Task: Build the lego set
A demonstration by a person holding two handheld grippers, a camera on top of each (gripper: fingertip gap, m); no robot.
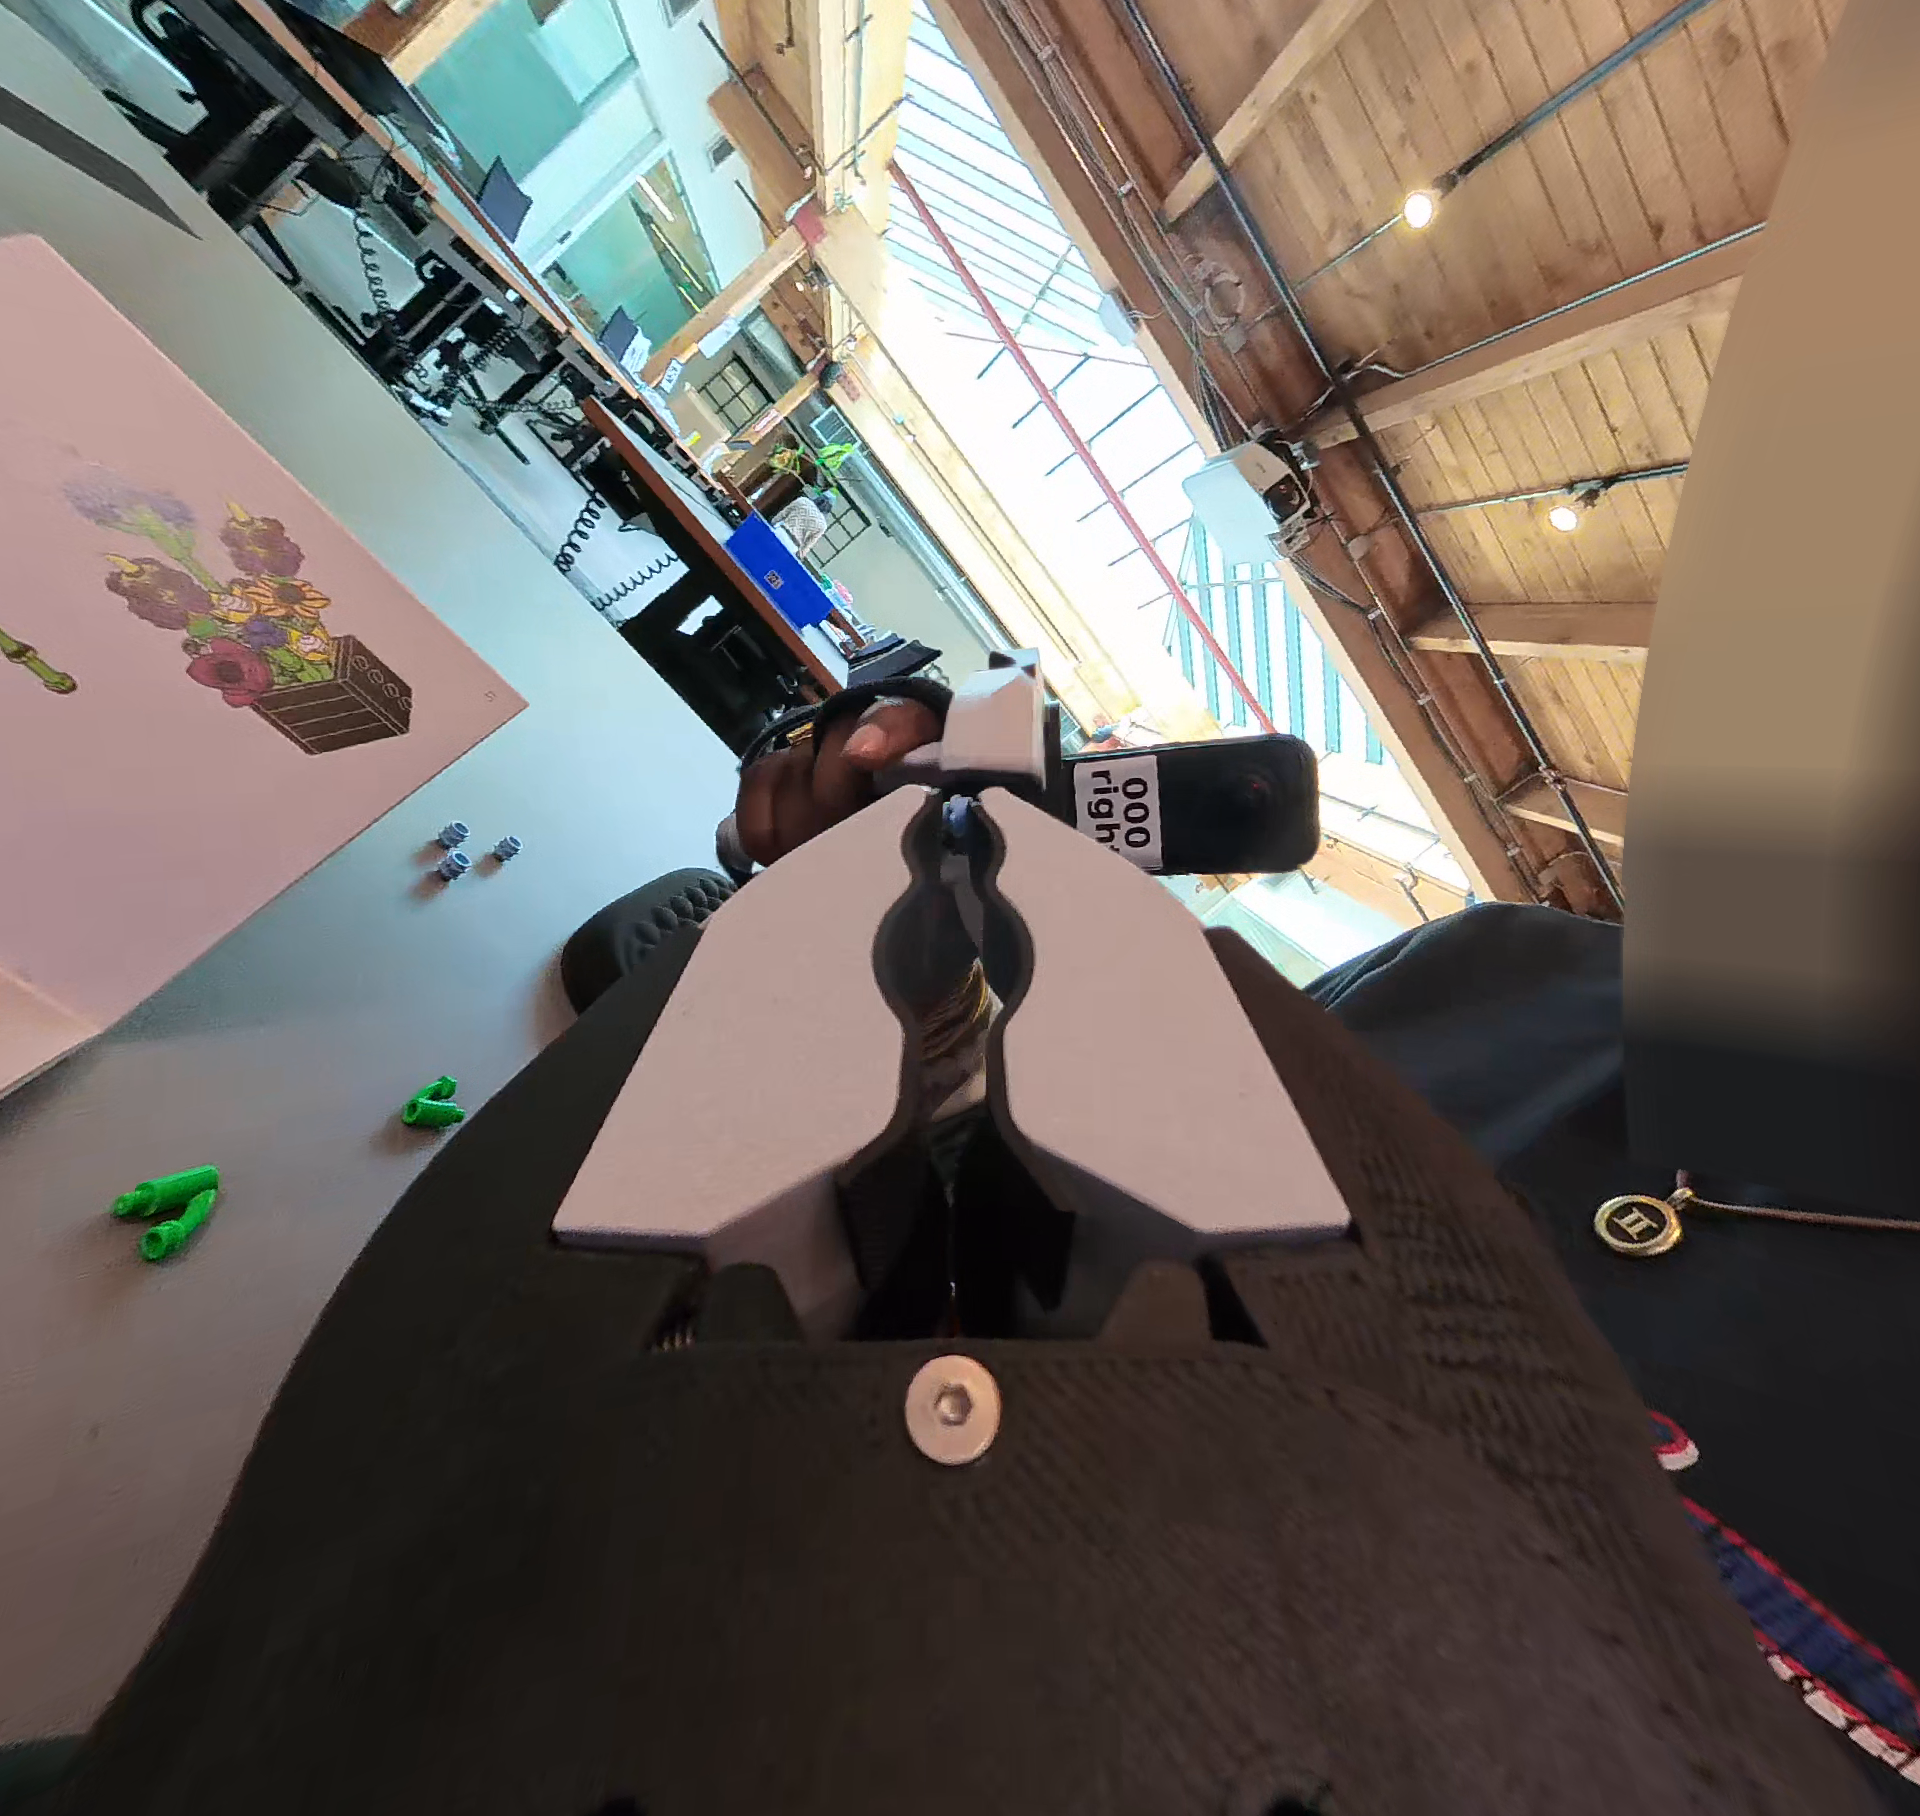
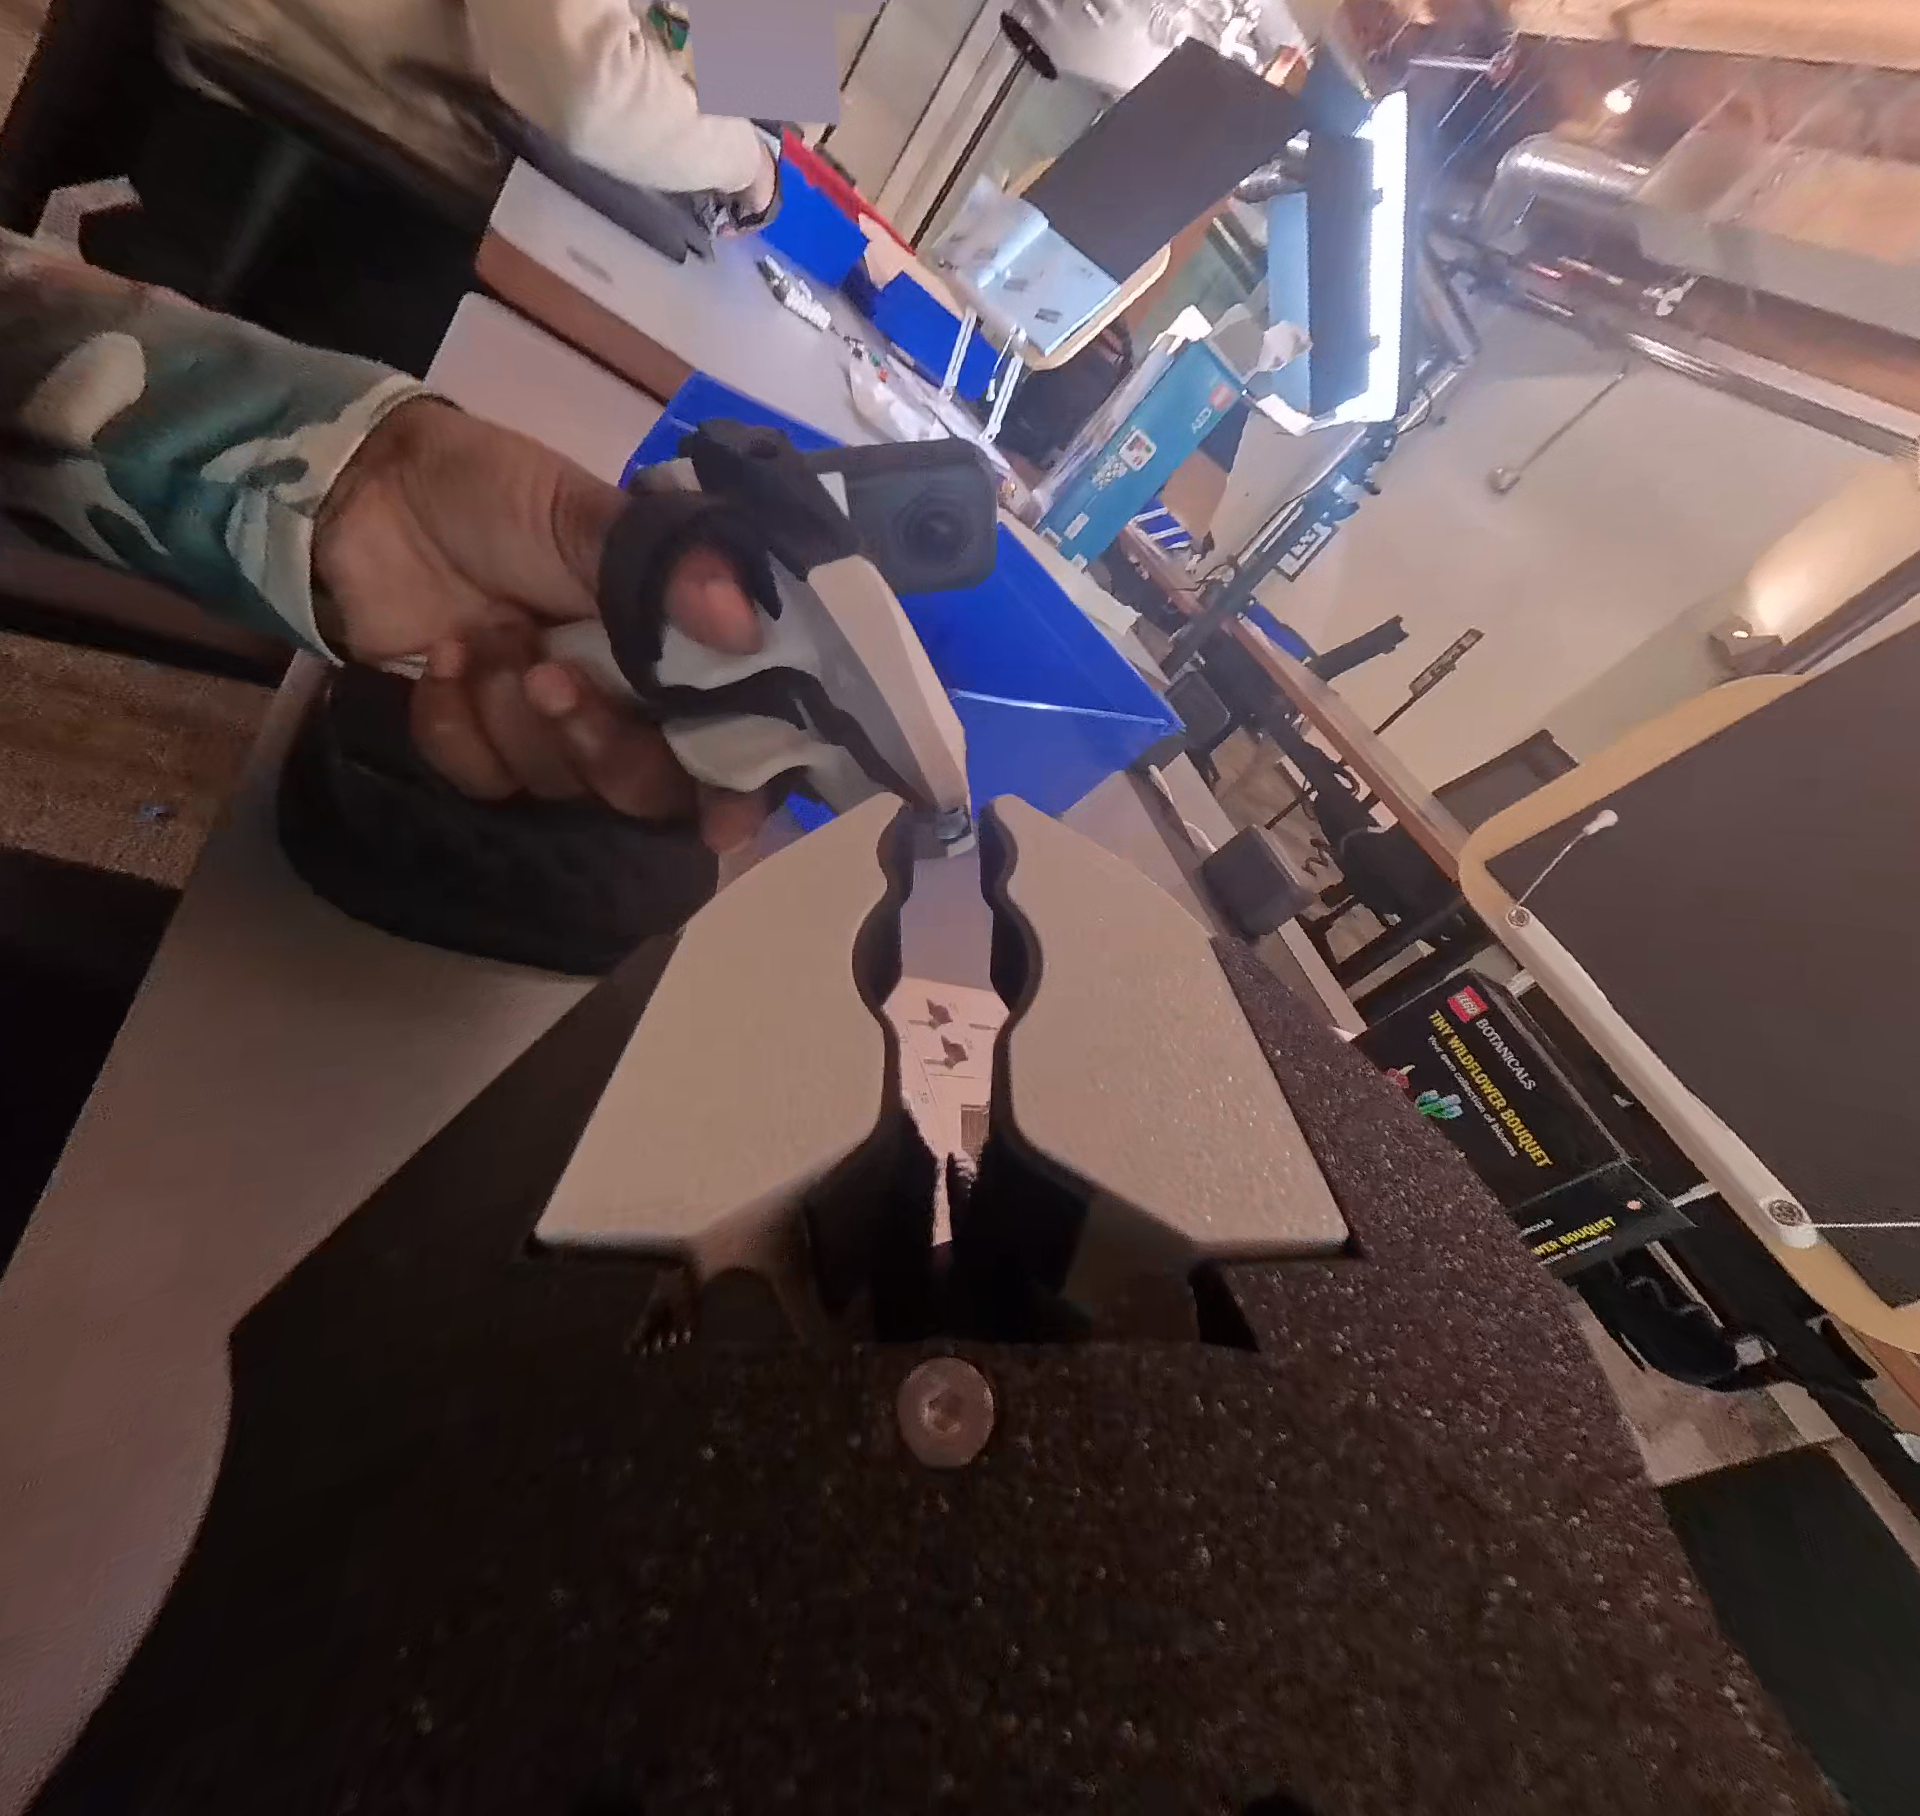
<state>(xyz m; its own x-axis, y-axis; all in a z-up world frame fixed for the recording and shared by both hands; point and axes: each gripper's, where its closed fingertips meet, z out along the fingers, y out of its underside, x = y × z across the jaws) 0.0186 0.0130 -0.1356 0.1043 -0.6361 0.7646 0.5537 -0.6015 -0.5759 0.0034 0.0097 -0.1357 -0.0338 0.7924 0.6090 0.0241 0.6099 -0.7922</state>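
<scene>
Above the grey table [image 1: 343,945], both grippers, left gripper [image 1: 958,816] and right gripper [image 2: 943,826], pinch one small blue-grey lego piece [image 1: 957,819].

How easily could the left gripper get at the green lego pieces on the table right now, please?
Probably not straight away: the left gripper is shut on a small blue-grey piece, meeting the right gripper in mid-air. The green pieces lie unobstructed on the table.

Matt grey table [image 1: 343,935]; glossy green plastic pieces [image 1: 166,1207]; wooden plank ceiling [image 1: 1455,104].

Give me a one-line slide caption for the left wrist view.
Left gripper meets the right gripper tip to tip over a small blue-grey piece, green pieces on the table.
</scene>
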